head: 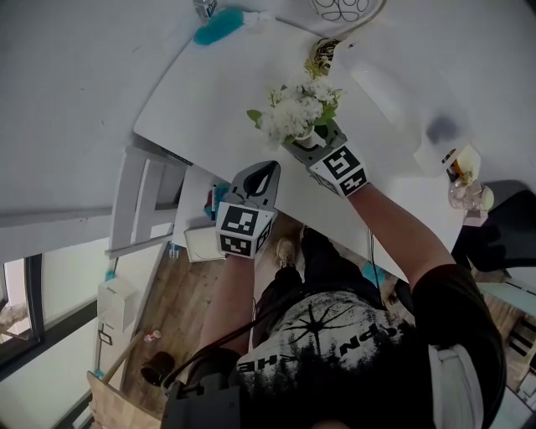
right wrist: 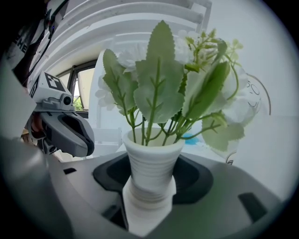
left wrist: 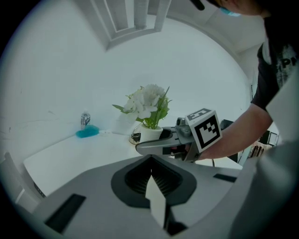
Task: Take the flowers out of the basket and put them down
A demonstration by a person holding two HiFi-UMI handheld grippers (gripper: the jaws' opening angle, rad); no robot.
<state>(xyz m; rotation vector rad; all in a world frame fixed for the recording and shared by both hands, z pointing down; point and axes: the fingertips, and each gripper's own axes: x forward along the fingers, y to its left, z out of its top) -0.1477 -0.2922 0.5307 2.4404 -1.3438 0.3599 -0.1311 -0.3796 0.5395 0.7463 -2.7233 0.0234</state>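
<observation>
Left gripper [left wrist: 155,191]: nearest the body, hanging off the near edge of the white table [head: 209,92]. Its jaws are together with nothing between them; it is idle. Right gripper [head: 314,141]: further out over the tabletop, jaws clamped on a small white ribbed pot [right wrist: 152,161], one jaw on either side of its lower body. The flowers [head: 297,107] stand in that pot. White blooms and green leaves rise straight up out of the grip, so the long axis is upright and crosswise to the jaws. The pot is already clear of the basket [head: 335,12], which sits beyond it at the far side of the table, apart from the bouquet. The pot's base is hidden behind the gripper in the left gripper view, so I cannot tell whether it rests on the table or hangs just above it. A teal brush [head: 219,25] lies far left, well apart. Judgement: the set-down falls to the right gripper alone. The move is straight down along the pot's axis onto bare tabletop, keeping it vertical so the top-heavy blooms don't tip it when the jaws part.
</observation>
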